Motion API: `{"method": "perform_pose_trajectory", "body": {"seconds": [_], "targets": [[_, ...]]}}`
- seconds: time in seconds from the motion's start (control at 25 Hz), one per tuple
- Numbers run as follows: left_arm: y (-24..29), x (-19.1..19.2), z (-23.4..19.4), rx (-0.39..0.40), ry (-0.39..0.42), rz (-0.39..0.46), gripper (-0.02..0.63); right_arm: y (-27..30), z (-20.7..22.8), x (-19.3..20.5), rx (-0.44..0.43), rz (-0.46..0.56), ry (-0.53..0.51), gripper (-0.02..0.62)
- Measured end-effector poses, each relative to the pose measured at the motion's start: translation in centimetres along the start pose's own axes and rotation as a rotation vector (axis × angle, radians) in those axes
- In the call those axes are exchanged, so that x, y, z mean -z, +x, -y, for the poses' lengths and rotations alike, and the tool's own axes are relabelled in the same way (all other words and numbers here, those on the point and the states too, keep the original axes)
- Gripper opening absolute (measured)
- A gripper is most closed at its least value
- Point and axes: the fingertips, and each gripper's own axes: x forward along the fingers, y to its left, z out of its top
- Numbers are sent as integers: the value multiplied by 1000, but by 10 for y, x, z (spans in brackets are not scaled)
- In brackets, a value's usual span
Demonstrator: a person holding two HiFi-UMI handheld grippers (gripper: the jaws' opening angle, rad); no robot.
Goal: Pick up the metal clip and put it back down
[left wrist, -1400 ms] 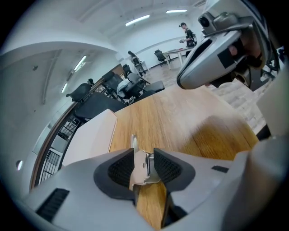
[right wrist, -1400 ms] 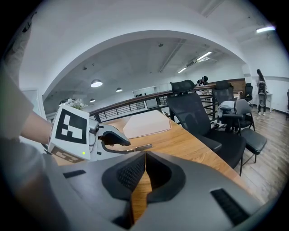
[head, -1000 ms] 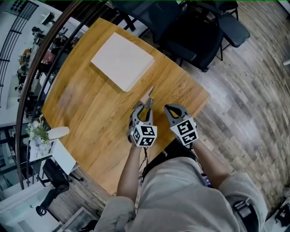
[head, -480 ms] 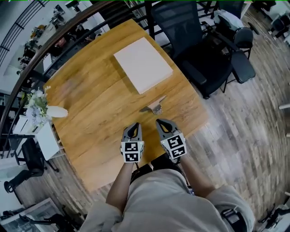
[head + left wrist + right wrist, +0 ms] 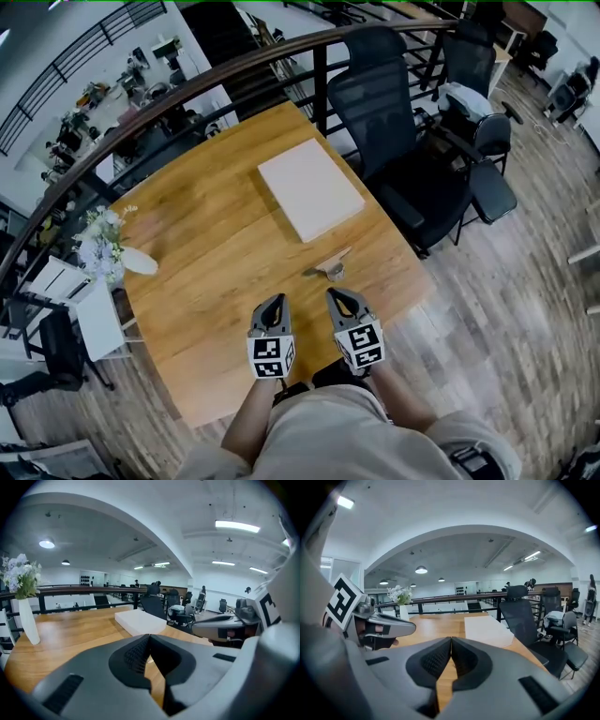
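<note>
Metal clip (image 5: pixel 330 266): laid on the wooden table (image 5: pixel 206 244), just beyond both grippers, on the near side of a white slab (image 5: pixel 310 187). Left gripper (image 5: pixel 274 302): jaws pressed together, nothing held. Right gripper (image 5: pixel 335 295): jaws likewise closed, nothing held.

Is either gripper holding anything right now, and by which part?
Nothing is held. The left gripper and right gripper are both shut and empty; the clip lies on the table, ahead of them.
</note>
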Motion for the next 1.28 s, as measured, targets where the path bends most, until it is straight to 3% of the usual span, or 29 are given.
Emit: {"method": "perform_pose_trajectory", "body": {"seconds": [0.28, 0.44, 0.72, 1.28], "targets": [[-41, -55, -17, -24, 25, 135, 25, -32, -5, -71, 91, 160, -33, 26], [-60, -88, -18, 4, 16, 217, 25, -48, -10, -105, 123, 220, -61, 26], [-85, -131, -14, 12, 94, 314, 25, -74, -17, -147, 166, 329, -78, 26], [-102, -144, -8, 25, 116, 341, 25, -98, -18, -154, 248, 350, -91, 26]]}}
